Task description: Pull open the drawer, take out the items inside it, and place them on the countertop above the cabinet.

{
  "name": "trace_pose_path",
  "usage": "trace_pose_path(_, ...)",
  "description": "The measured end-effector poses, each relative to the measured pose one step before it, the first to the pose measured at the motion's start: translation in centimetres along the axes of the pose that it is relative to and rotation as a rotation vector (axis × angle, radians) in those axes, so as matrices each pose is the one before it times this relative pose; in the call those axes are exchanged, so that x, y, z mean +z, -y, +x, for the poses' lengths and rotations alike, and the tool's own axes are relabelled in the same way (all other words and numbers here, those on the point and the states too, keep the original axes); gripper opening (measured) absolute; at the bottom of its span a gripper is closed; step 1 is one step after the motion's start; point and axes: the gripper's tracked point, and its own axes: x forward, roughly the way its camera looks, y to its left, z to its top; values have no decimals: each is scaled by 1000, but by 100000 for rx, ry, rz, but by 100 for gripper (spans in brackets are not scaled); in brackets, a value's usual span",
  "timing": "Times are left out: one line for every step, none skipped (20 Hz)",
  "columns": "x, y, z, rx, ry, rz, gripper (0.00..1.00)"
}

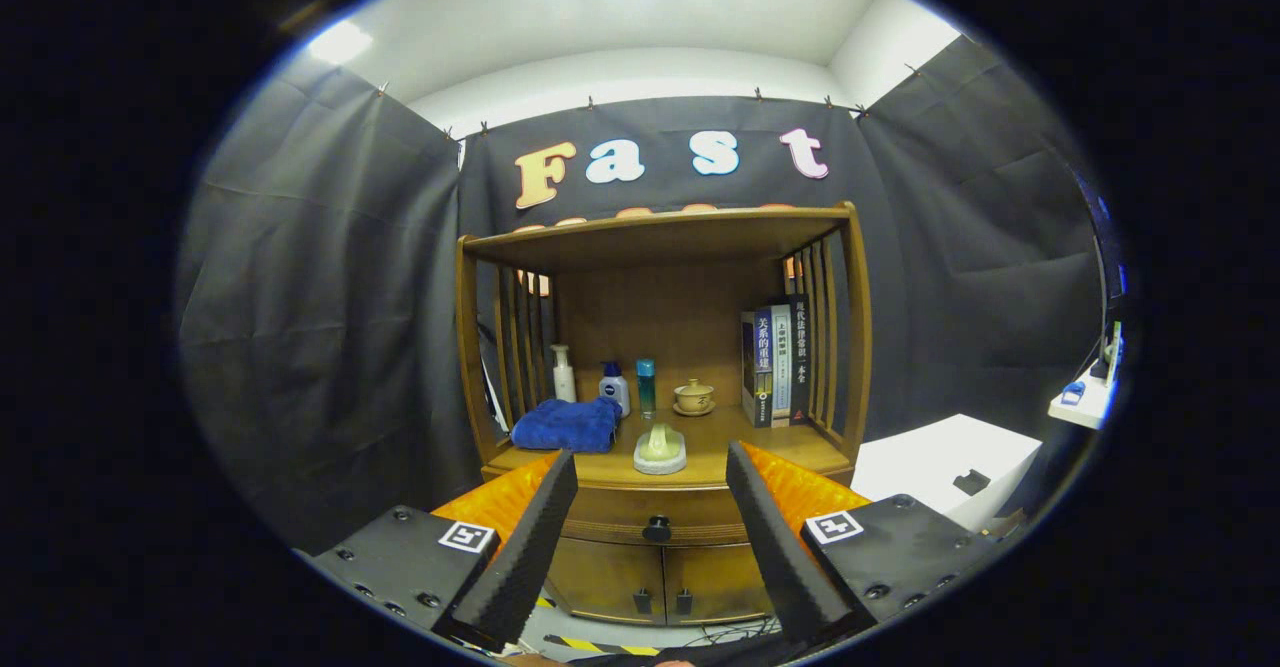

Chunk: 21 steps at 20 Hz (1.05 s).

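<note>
- Gripper view: the gripper [652, 467] is held released, its two black ribbed fingers [520, 547] spread wide with nothing gripped between them.
- The wooden cabinet [660, 367] is seen straight ahead, beyond the fingertips and apart from them.
- The drawer [650, 515] is seen shut under the countertop, framed between the two fingers; its dark round knob [657, 528] sits midway between them, farther off.
- Two lower doors [660, 579] with small dark handles are seen below the drawer.
- The countertop [790, 447] is already occupied: a folded blue towel [567, 425] lies at the left, and a pale green item on a white dish [660, 449] sits near the front edge, just above the knob.
- Farther back, a white pump bottle [564, 374], a white bottle with a blue cap [614, 386] and a slim teal bottle [646, 386] are lined up along the rear panel.
- A small lidded tea bowl on a saucer [693, 397] is set to the right of the bottles.
- Upright books [776, 362] are leaned against the right slatted side.
- A white box [950, 467] is seen right of the cabinet, near the right finger.
- Black-and-yellow striped tape [600, 645] is seen on the floor below the doors.
</note>
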Motion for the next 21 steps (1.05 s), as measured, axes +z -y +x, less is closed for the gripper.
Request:
trace_pose_path(-55, -5, -464, -16, -120, -1237, 97)
trace_pose_path(-163, 81, -457, -74, -195, -773, 97)
trace_pose_path(-355, -18, -348, -23, -636, -89, 97)
trace_pose_path(-293, -39, -267, 49, -538, 253, 97)
trace_pose_path(-157, 19, -159, 16, 229, 177, 97)
trace_pose_path(123, 277, -222, -995, 909, 56, 97)
trace_pose_path(112, 207, -13, -651, 688, -54, 97)
trace_pose_path(41, -43, -60, -51, 27, 298, 97)
trace_pose_path(-16, -132, -53, 414, -195, 452, 97)
trace_pose_path(287, -151, -120, 343, 168, 455, 97)
trace_pose_path(158, 54, -47, -145, 551, 416, 97)
trace_pose_path(125, 66, -15, -35, 302, 254, 97)
trace_pose_path(-78, 109, 80, 38, -117, -68, 97)
trace_pose_path(-9, -32, -16, -60, -241, -255, 97)
trace_pose_path(-33, 56, -61, -8, -409, -120, 97)
trace_pose_path(-40, -56, -29, 111, 117, 104, 97)
trace_pose_path(54, 24, 1, -124, 414, 147, 97)
trace_pose_path(167, 28, 16, 15, 248, 126, 97)
trace_pose_path(-48, 16, 20, -61, 7, -57, 97)
trace_pose_path(-84, 186, 48, -583, -460, -482, 97)
trace_pose_path(-107, 59, -31, -273, -116, -217, 97)
